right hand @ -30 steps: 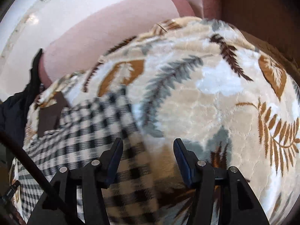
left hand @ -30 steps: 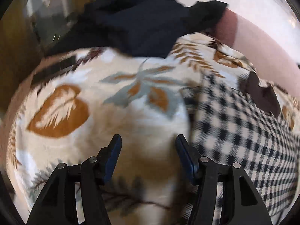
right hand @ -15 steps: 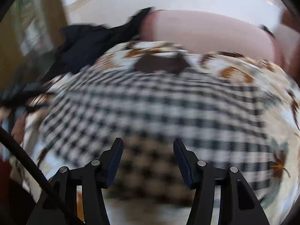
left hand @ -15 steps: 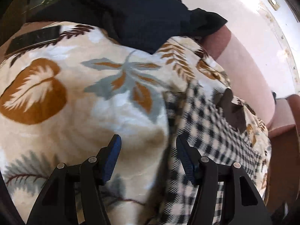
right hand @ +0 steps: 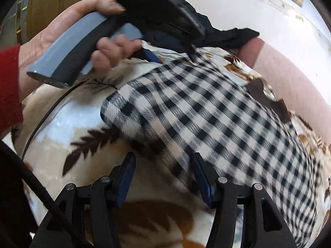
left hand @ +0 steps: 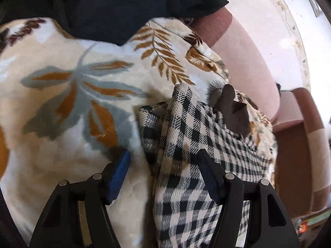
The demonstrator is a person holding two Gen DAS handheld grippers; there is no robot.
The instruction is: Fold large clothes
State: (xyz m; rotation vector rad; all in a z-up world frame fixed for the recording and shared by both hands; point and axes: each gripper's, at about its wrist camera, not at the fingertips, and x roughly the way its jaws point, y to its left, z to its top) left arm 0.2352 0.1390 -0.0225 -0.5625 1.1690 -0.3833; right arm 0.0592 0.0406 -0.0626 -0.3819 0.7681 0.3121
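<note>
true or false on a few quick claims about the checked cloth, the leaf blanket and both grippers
1. The checked cloth lies on the leaf blanket. True.
2. The left gripper is clamped shut. False: its jaws are apart and have just been opening, over the cloth's edge.
3. The right gripper is open. True.
4. The dark garment lies on top of the checked cloth. False: it lies beyond it.
5. The sleeve is blue. False: red.

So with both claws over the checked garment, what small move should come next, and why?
Probably lower the left claw and close on the checked garment's raised fold. Its jaws have just been opening, they straddle that edge without pressing it, and the right claw also stands open over the cloth.
</note>
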